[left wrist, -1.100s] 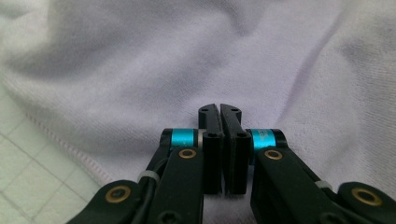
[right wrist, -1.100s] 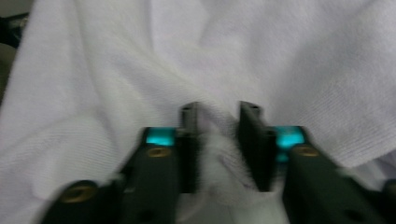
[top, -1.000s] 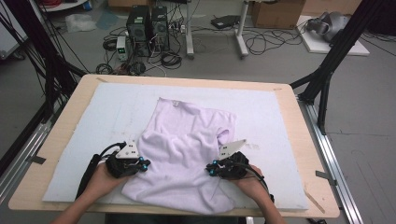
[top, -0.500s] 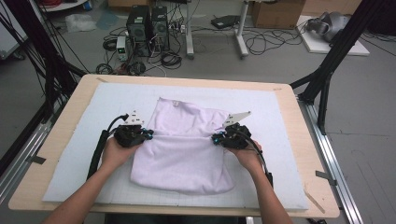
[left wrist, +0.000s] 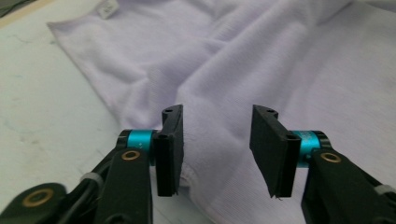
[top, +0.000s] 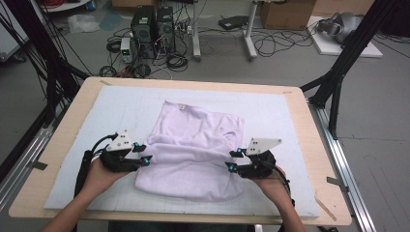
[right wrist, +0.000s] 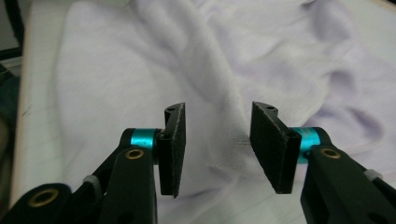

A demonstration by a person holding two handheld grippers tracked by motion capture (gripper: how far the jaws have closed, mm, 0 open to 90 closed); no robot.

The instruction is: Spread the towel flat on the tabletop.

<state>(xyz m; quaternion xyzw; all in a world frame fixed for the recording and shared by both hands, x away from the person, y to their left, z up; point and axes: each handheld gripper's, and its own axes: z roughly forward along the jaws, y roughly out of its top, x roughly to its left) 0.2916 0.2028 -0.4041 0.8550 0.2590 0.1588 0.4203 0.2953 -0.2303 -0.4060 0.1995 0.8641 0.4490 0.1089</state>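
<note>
Both grippers have let go since half a second ago: the left gripper and right gripper now sit at the sides of the cloth with jaws wide apart, holding nothing. The cloth lies mid-table on the mat, its near half doubled over the far half. I judge this fold laid down, with smoothing or another fold next.

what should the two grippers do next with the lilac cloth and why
Probably draw both back from the pale lilac knitted cloth and pick the next edge to fold. The left gripper and right gripper both have jaws open with nothing between them, and the cloth lies folded over itself on the white mat, bunched along the fold.
</note>
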